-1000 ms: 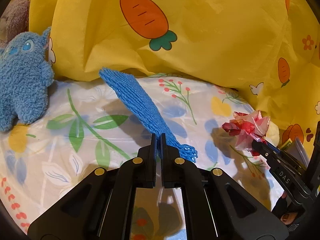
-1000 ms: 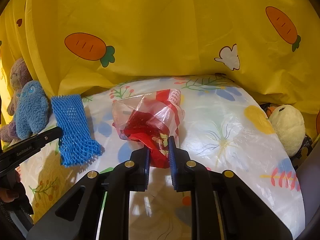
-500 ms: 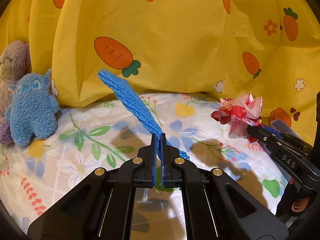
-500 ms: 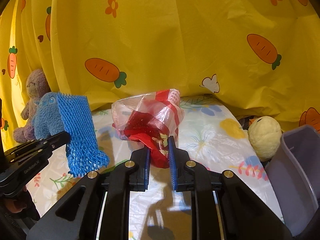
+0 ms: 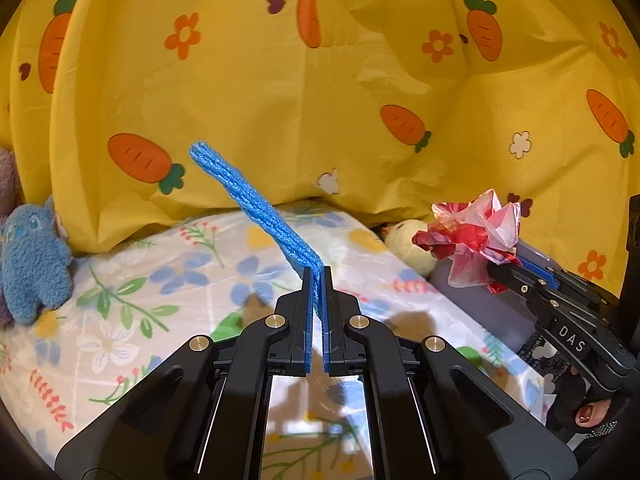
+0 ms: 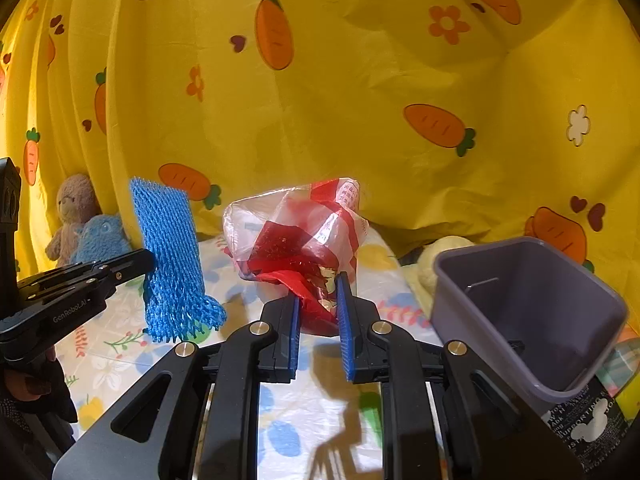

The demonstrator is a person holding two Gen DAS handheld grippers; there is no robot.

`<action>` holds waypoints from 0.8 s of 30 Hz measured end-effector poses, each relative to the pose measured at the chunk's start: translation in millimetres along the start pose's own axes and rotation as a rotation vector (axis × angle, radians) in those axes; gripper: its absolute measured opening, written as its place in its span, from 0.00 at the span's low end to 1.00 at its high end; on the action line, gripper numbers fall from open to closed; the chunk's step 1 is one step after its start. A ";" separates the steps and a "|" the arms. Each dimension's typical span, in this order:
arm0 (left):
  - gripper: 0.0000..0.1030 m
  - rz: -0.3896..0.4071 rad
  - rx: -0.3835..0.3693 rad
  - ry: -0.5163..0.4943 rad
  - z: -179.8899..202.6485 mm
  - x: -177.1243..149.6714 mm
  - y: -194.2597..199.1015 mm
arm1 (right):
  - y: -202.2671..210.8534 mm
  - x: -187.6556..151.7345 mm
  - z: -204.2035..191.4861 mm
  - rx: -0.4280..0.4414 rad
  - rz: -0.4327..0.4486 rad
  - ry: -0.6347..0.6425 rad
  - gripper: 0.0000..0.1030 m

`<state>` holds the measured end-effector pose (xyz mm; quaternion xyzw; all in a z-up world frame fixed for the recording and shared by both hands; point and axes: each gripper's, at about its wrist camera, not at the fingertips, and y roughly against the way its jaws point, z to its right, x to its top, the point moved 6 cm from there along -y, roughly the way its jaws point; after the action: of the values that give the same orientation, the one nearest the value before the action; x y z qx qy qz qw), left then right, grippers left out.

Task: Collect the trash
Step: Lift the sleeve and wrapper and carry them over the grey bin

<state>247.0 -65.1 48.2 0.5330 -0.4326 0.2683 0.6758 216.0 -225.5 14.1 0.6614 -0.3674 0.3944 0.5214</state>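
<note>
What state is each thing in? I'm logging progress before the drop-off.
left gripper: shut on blue foam net
blue foam net: lifted, hanging
right gripper: shut on plastic bag
plastic bag: crumpled, lifted
purple bin: open, nothing visible inside

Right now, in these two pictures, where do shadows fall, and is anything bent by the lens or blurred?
Left wrist view: sharp; gripper shadows fall on the floral sheet; the dark fisheye rim cuts the corners and curves the carrot curtain. Right wrist view: the right gripper casts a dark shadow on the sheet below; the plastic bag shows soft glare; the grey bin looks stretched.
</note>
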 end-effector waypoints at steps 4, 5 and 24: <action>0.02 0.011 -0.090 -0.054 55.7 15.6 -12.2 | 21.3 3.8 48.2 -0.115 0.049 -0.023 0.17; 0.02 0.014 -0.119 -0.067 71.4 19.3 -16.2 | 26.7 4.2 62.8 -0.156 0.062 -0.028 0.17; 0.07 -0.207 -0.439 -0.011 225.1 4.4 -152.8 | 17.8 -36.1 196.8 -0.378 -0.013 -0.187 0.21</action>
<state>307.7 -324.0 -9.7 0.4162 -0.4274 0.0942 0.7970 212.1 -419.0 -40.0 0.5877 -0.4774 0.2521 0.6026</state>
